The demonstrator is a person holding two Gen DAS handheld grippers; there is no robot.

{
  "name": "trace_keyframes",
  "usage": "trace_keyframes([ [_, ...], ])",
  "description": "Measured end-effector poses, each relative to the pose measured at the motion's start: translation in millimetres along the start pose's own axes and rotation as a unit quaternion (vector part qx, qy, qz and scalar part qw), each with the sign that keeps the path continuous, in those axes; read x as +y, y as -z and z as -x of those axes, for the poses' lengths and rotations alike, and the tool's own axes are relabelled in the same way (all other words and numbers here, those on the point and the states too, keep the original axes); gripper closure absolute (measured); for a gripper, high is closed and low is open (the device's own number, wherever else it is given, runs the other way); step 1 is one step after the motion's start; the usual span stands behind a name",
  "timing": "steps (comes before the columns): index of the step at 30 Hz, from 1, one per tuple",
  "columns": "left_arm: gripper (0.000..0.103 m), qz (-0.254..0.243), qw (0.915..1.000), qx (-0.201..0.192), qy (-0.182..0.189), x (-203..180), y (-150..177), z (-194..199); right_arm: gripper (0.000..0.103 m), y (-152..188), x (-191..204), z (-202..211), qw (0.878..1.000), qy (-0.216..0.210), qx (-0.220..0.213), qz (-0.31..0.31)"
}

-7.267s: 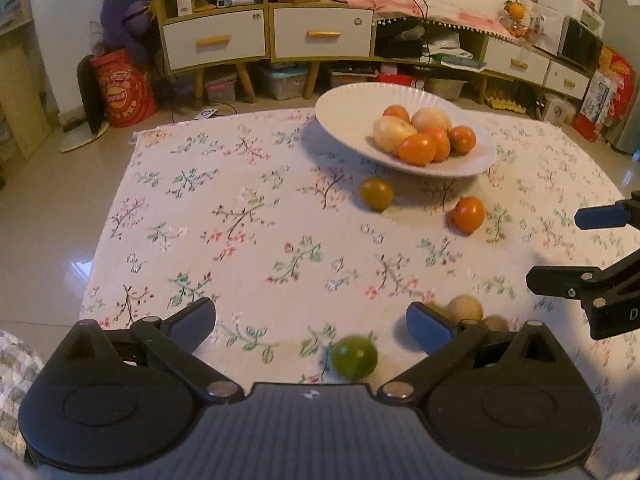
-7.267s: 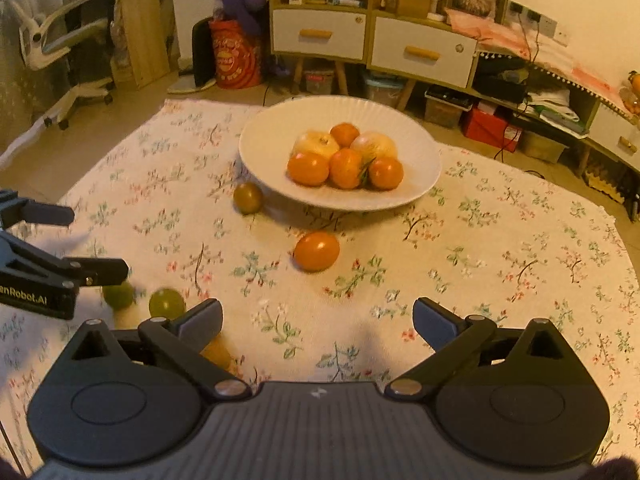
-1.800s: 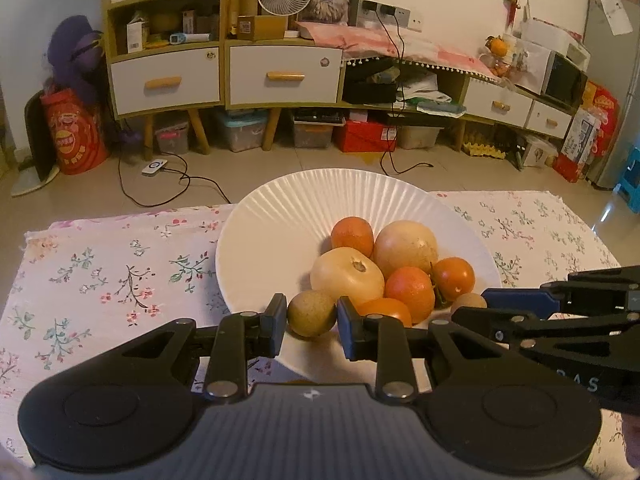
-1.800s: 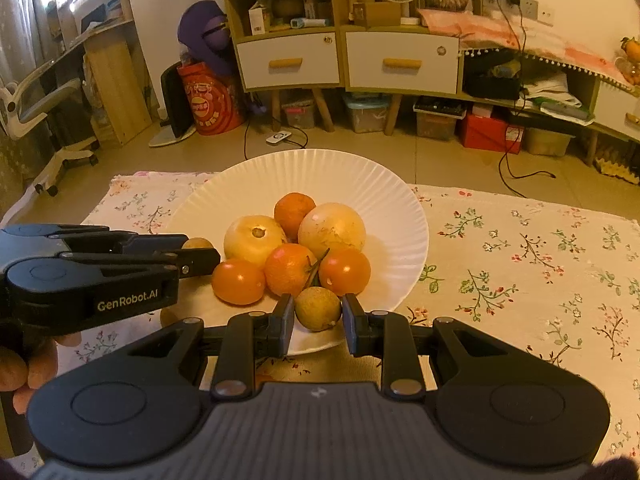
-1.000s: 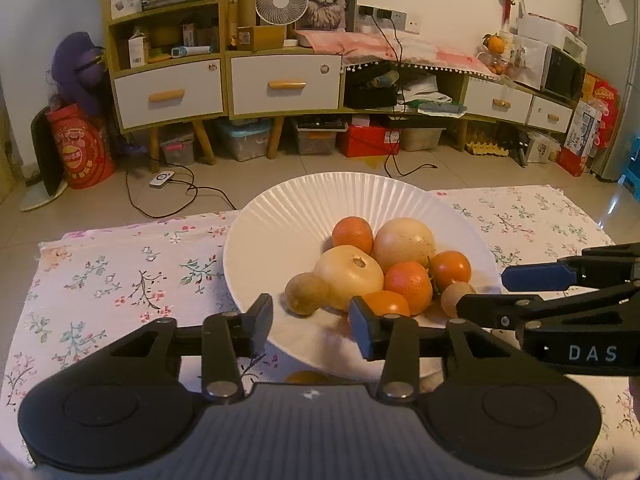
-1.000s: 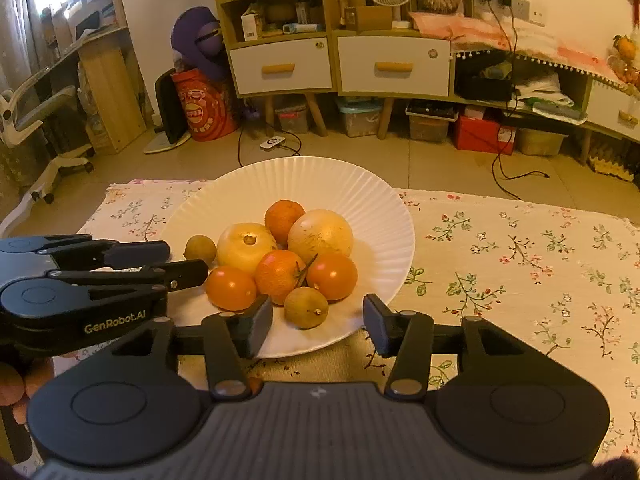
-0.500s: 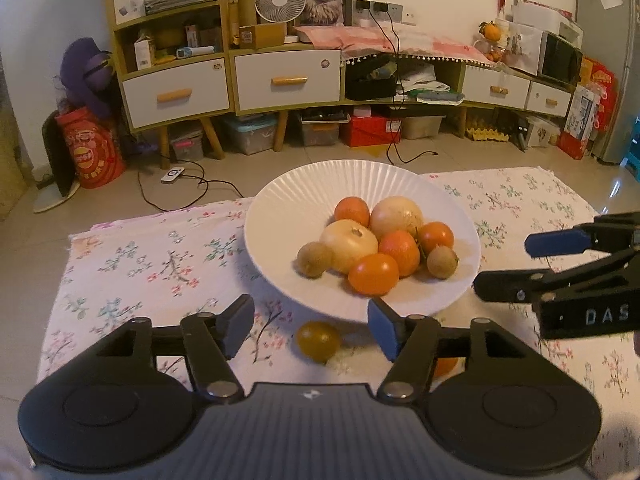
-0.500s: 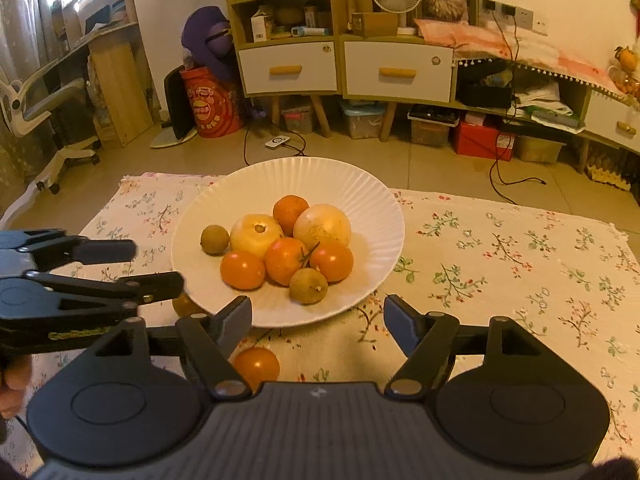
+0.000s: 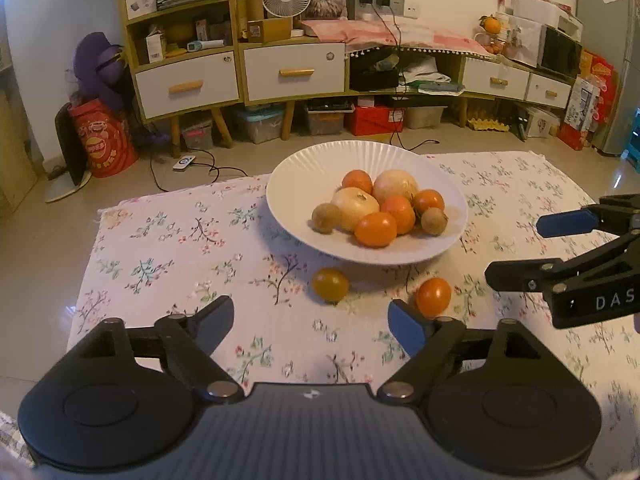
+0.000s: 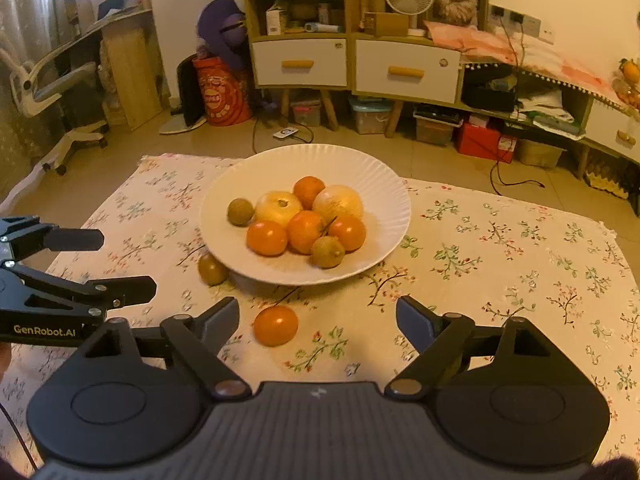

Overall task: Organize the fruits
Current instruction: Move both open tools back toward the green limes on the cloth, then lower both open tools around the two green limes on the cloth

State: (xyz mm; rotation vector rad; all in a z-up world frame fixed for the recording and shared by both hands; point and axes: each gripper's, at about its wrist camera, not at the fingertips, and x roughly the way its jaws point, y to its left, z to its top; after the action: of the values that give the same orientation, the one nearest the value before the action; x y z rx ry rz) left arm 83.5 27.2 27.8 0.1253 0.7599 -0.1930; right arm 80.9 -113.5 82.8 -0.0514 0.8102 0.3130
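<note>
Left wrist view: bench point(image 9: 168, 248) under a floral cloth point(image 9: 520, 184), biggest thing in frame, everything sits on it. White plate point(image 9: 304, 176) stands toward the far side of the bench, raised on a foot, so its rim overhangs the cloth and casts a shadow. Fruit pile point(image 9: 380, 208) sits right of the plate's centre: two pale round ones at the back, four orange ones around them, two small brown ones, one at each end of the pile. They lean on each other, probably why nothing rolls to the rim.

Two fruits not yet on the plate, both on the cloth just in front of it: a darker yellow-brown fruit point(image 9: 330, 285) partly in the plate's shadow, and an orange fruit point(image 9: 433, 297) beside it, close to the left gripper's blue finger pad.

Left gripper point(image 9: 310, 322): fingers have just been opening, now wide apart, nothing between them. Right gripper point(image 10: 318, 322): same, just been opening, fingers spread, empty; orange fruit lies just ahead of its left finger.

My read: both hands are free, and the two loose fruits are the next pickups. Round fruit on cloth may roll if nudged, so straddle before closing.
</note>
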Motion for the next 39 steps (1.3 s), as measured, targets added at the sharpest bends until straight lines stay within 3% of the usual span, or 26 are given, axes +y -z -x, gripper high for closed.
trace_keyframes([
  [10, 0.016, -0.011, 0.9999, 0.01, -0.005, 13.9, 39.2, 19.6, 0.01, 33.1, 13.9, 5.2, 0.999, -0.024, 0.03, 0.037],
  [20, 0.015, -0.017, 0.9992, 0.037, 0.0, 21.8, 79.9, 24.3, 0.008, 59.9, 40.9, 0.7, 0.994, -0.031, 0.06, 0.088],
  [32, 0.014, -0.019, 0.9978, 0.059, 0.023, 27.9, 111.2, 17.7, 0.008, 73.8, 74.6, -8.6, 0.983, -0.074, 0.079, 0.146],
  [36, 0.014, -0.018, 0.9985, 0.042, 0.03, 30.4, 117.5, 20.1, 0.007, 75.1, 75.4, -12.5, 0.982, -0.078, 0.084, 0.147],
  [39, 0.014, -0.018, 0.9987, 0.035, 0.034, 31.9, 119.1, 20.6, 0.0, 77.3, 73.1, -16.6, 0.983, -0.082, 0.093, 0.133],
])
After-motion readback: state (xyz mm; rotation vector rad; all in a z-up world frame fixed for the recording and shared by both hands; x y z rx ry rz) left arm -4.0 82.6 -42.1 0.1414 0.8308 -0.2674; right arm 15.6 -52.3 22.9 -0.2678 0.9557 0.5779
